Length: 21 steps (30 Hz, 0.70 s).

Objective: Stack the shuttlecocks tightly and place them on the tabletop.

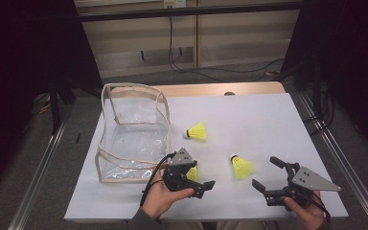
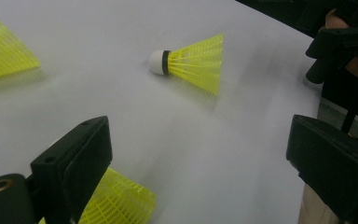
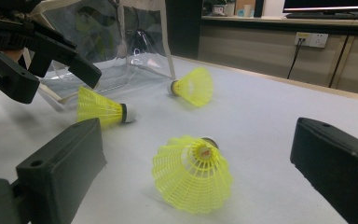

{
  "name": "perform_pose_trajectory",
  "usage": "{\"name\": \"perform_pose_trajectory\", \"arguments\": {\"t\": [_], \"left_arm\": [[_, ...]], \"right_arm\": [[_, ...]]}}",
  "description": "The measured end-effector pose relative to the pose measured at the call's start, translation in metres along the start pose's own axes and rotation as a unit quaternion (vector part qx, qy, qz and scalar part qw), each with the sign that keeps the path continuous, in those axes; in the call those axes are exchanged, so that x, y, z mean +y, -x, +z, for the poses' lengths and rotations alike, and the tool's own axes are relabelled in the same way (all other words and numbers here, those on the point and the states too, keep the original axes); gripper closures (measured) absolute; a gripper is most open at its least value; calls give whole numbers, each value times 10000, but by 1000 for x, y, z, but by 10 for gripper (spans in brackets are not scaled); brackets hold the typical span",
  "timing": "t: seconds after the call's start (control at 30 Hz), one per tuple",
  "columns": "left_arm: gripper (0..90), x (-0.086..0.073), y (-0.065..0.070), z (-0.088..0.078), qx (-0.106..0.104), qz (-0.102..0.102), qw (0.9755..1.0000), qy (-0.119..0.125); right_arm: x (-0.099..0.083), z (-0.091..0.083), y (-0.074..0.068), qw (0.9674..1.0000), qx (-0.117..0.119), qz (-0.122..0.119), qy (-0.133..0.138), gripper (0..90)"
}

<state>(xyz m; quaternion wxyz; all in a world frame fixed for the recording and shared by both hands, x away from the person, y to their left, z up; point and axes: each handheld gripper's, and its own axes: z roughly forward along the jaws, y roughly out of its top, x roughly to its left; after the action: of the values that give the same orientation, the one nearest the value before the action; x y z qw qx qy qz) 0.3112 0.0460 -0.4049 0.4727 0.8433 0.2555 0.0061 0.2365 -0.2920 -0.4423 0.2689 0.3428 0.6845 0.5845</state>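
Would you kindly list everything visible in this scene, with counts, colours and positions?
shuttlecocks: three, yellow with white corks; one mid-table, one ahead of the right claw, one under the left claw
pouch: one, clear plastic with beige trim, open, table's left side
table: one, white top with a wooden far edge
cables: several, black, on the floor beyond the table
left claw: black, open, near edge, left of centre
right claw: black, open, near edge, right
hands: two, gripping the claws, left, right

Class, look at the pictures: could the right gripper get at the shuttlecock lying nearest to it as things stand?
Probably yes: the right gripper is open, facing the nearest shuttlecock, with bare table between them.
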Motion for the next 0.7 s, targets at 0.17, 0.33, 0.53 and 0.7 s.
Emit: {"name": "perform_pose_trajectory", "arguments": {"t": [0.17, 0.33, 0.53, 0.7], "left_arm": [[57, 0, -1, -4, -60, 21, 10000, 70], [51, 0, 0, -8, -83, 35, 9999, 122], [49, -2, -1, -10, -84, 4, 9999, 69], [56, -3, -2, -14, -81, -11, 9999, 60]], "right_arm": [[0, 0, 0, 10000, -2, -1, -4, 21], [0, 0, 0, 10000, 8, -7, -25, 21], [0, 0, -1, 10000, 7, -11, -15, 21], [0, 1, -1, 10000, 14, -10, -27, 21]]}}
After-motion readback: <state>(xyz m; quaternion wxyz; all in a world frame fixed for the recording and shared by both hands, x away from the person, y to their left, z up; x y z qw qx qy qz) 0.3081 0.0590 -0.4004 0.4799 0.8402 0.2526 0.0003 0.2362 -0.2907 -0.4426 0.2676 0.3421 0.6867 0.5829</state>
